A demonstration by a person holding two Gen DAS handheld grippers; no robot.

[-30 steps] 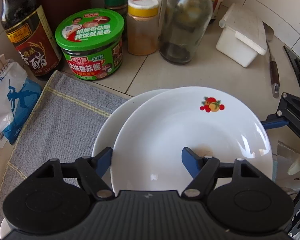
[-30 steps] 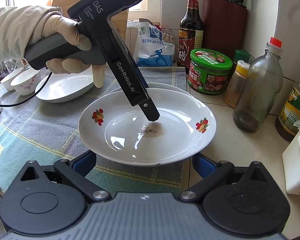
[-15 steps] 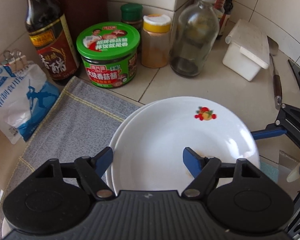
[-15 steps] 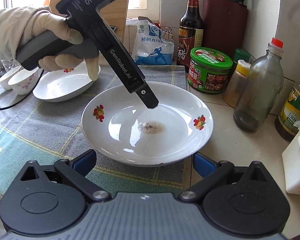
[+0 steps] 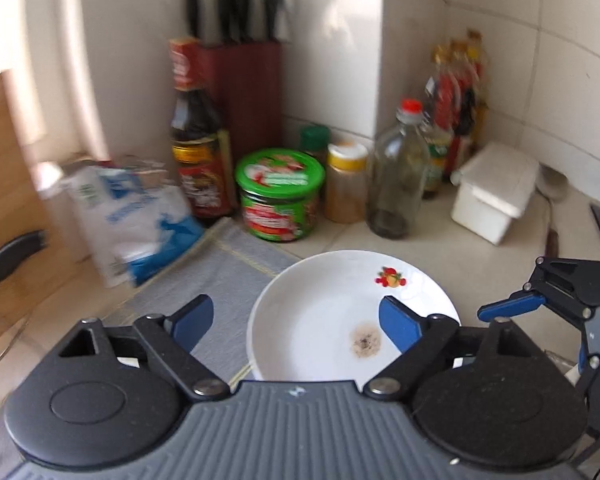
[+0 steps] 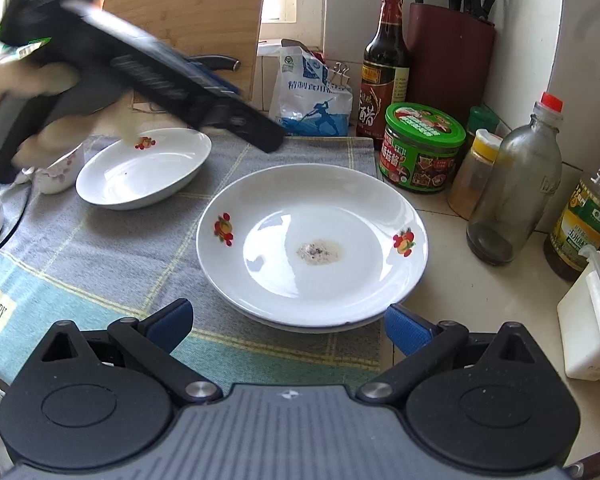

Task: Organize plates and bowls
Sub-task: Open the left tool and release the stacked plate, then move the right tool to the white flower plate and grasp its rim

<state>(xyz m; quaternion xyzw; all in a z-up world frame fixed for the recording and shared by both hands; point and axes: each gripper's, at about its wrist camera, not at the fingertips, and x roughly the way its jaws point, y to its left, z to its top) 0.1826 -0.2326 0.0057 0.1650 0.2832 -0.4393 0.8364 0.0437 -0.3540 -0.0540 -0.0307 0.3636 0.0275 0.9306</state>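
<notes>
Two white plates with fruit motifs lie stacked at the cloth's right edge. The top plate (image 6: 312, 240) (image 5: 320, 320) has a brown stain in its middle, and only the rim of the lower plate (image 6: 300, 327) shows. My left gripper (image 5: 296, 320) hangs above and left of the stack (image 6: 260, 136), its jaws opening, gripping nothing. My right gripper (image 6: 290, 324) is open just before the stack's near rim, its blue finger (image 5: 512, 306) beside the plate. A third plate (image 6: 144, 168) and a small flowered bowl (image 6: 56, 176) sit further left.
Along the back wall stand a salt bag (image 6: 312, 92), a dark vinegar bottle (image 6: 384, 68), a green-lidded jar (image 6: 420, 148), a spice shaker (image 6: 474, 172), a glass bottle (image 6: 512, 184) and a knife block (image 6: 448, 52). A white box (image 6: 592, 320) is at the right. A gloved hand holds the left gripper.
My left gripper has risen off the top plate and swung away to the left, its jaws spread wider. The top plate now lies squarely on the lower one. The right gripper has stayed put.
</notes>
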